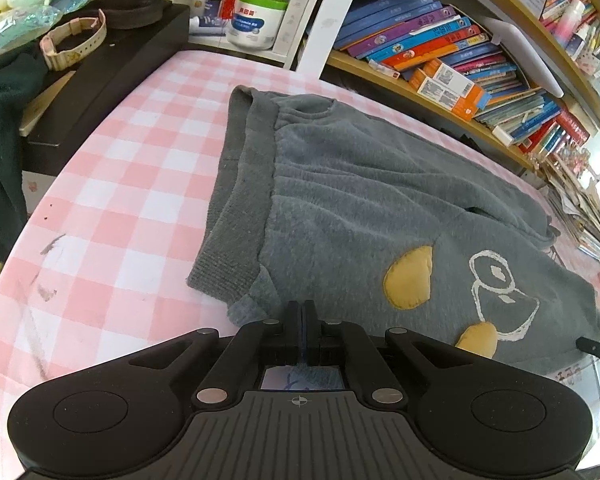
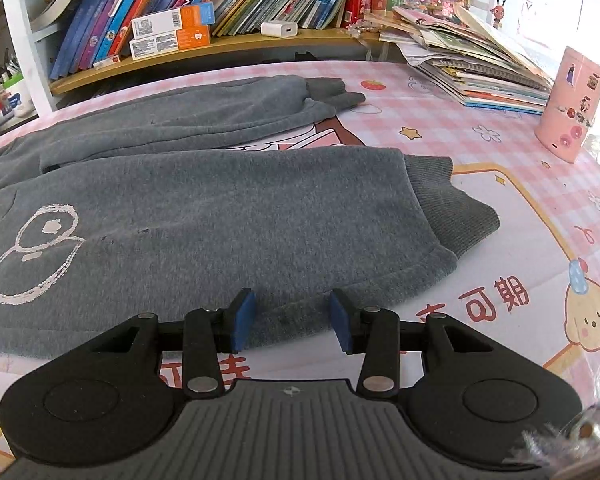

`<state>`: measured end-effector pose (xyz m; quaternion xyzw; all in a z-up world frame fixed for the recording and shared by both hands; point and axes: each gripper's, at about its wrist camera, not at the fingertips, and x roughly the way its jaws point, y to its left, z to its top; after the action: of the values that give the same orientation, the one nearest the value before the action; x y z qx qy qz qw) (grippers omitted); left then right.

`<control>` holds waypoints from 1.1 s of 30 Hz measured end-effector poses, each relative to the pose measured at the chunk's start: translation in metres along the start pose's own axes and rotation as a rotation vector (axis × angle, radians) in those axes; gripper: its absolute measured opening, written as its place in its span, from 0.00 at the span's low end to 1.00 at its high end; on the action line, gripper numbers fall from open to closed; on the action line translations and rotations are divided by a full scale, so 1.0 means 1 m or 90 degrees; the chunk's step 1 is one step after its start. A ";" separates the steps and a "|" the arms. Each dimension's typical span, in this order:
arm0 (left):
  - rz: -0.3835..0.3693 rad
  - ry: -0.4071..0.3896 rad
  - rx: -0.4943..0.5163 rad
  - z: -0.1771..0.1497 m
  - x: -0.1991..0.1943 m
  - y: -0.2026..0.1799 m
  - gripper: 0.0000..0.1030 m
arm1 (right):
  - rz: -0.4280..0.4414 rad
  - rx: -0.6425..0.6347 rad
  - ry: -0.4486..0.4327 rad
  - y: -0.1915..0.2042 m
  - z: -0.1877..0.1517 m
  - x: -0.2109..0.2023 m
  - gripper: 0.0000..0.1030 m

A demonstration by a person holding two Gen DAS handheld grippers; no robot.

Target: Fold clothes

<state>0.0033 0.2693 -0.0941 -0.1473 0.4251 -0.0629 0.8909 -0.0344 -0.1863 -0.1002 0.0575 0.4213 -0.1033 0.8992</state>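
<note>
Grey fleece pants (image 1: 360,200) with yellow patches and a white printed figure lie flat on the pink checked table (image 1: 120,200). Their ribbed waistband (image 1: 236,184) points left. My left gripper (image 1: 302,308) is shut at the near edge of the pants just beside the waistband corner, and fabric shows under its fingers. In the right wrist view the pants (image 2: 220,220) stretch out to a ribbed leg cuff (image 2: 452,208). My right gripper (image 2: 292,320) is open, its blue pads (image 2: 244,320) standing on either side of the near leg edge without pressing it.
A shelf of books (image 1: 440,52) runs along the table's far side. A white jar (image 1: 256,20) and a black box (image 1: 112,64) stand at the far left. At the far right are a stack of booklets (image 2: 480,72) and a pink cup (image 2: 572,108).
</note>
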 end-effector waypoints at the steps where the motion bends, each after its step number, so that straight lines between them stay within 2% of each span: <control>1: 0.000 -0.001 0.004 0.000 -0.001 -0.001 0.03 | -0.001 0.001 0.001 0.000 0.000 0.000 0.39; 3: -0.004 -0.010 0.015 0.001 -0.004 -0.005 0.04 | -0.001 0.007 0.005 0.001 0.002 -0.001 0.42; 5: -0.010 -0.022 0.032 0.002 -0.009 -0.010 0.05 | -0.004 0.027 -0.010 0.001 0.003 -0.008 0.60; 6: -0.012 -0.028 0.040 0.003 -0.012 -0.012 0.09 | -0.004 0.040 -0.025 0.001 0.003 -0.013 0.62; 9: -0.013 -0.048 0.061 0.004 -0.018 -0.019 0.24 | 0.009 0.067 -0.058 0.004 0.004 -0.028 0.63; 12: -0.021 -0.058 0.074 0.006 -0.019 -0.024 0.31 | 0.020 0.061 -0.071 0.013 0.006 -0.041 0.66; 20: -0.042 -0.052 0.109 0.002 -0.016 -0.037 0.41 | 0.048 0.028 -0.076 0.034 0.006 -0.055 0.73; 33: -0.042 -0.031 0.148 -0.011 -0.014 -0.056 0.49 | 0.070 0.020 -0.061 0.038 0.011 -0.047 0.75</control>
<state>-0.0134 0.2173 -0.0727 -0.0584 0.3878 -0.1375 0.9095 -0.0461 -0.1450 -0.0563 0.0897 0.3720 -0.0631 0.9217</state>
